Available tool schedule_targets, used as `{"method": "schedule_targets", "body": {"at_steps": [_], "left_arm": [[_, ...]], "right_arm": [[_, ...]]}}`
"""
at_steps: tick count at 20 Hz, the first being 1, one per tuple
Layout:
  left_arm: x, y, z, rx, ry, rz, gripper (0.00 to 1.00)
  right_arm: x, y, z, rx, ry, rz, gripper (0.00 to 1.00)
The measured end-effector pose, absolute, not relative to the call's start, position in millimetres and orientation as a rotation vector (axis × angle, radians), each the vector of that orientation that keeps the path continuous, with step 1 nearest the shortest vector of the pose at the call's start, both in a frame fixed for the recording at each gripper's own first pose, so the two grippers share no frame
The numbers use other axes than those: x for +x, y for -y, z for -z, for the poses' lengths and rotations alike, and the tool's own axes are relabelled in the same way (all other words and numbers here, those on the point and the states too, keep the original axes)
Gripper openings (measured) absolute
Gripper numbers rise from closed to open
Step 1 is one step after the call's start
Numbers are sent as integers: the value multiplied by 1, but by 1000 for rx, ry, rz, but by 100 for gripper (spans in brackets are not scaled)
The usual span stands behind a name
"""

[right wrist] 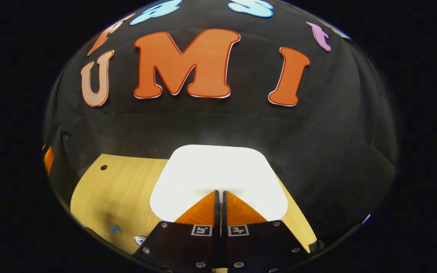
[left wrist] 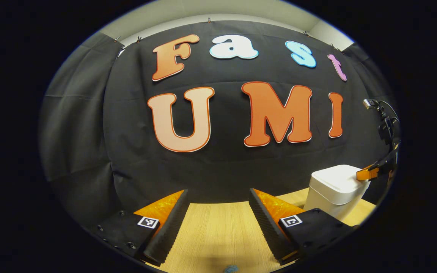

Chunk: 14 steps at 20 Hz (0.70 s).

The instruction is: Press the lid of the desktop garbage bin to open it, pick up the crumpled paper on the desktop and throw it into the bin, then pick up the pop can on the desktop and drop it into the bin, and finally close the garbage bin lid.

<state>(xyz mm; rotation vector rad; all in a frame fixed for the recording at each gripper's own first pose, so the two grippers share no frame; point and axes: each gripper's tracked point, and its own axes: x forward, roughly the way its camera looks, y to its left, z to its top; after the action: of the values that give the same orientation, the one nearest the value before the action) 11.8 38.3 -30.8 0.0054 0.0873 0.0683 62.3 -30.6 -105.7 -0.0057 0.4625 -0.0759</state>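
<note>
The white, rounded-square plastic garbage bin [right wrist: 218, 178] is shown directly ahead of and beneath the right gripper [right wrist: 219, 194], whose two fingers are brought together with nothing held between them; their tips are laid over the near middle of the bin's flat, closed lid, though actual contact cannot be confirmed. In the left gripper view the same bin [left wrist: 334, 189] is seen standing on the pale wooden desktop [left wrist: 218, 231], with the right gripper [left wrist: 368, 173] poised at the lid's top edge. The left gripper [left wrist: 218, 197] is held well away from the bin, its fingers spread wide and empty over bare wood. The right gripper is judged the nearer, so the lid press is expected from it. The crumpled paper and pop can cannot be identified with confidence.
</note>
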Motion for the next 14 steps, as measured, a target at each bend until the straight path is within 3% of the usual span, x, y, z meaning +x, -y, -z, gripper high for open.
{"method": "schedule_targets", "body": {"at_steps": [6, 14], "left_arm": [[11, -32, 30, 26, -83, -55, 100], [6, -37, 28, 30, -69, -53, 100]], "right_arm": [[67, 30, 112, 27, -519, 95, 1], [62, 29, 96, 13, -464, 94, 1]]}}
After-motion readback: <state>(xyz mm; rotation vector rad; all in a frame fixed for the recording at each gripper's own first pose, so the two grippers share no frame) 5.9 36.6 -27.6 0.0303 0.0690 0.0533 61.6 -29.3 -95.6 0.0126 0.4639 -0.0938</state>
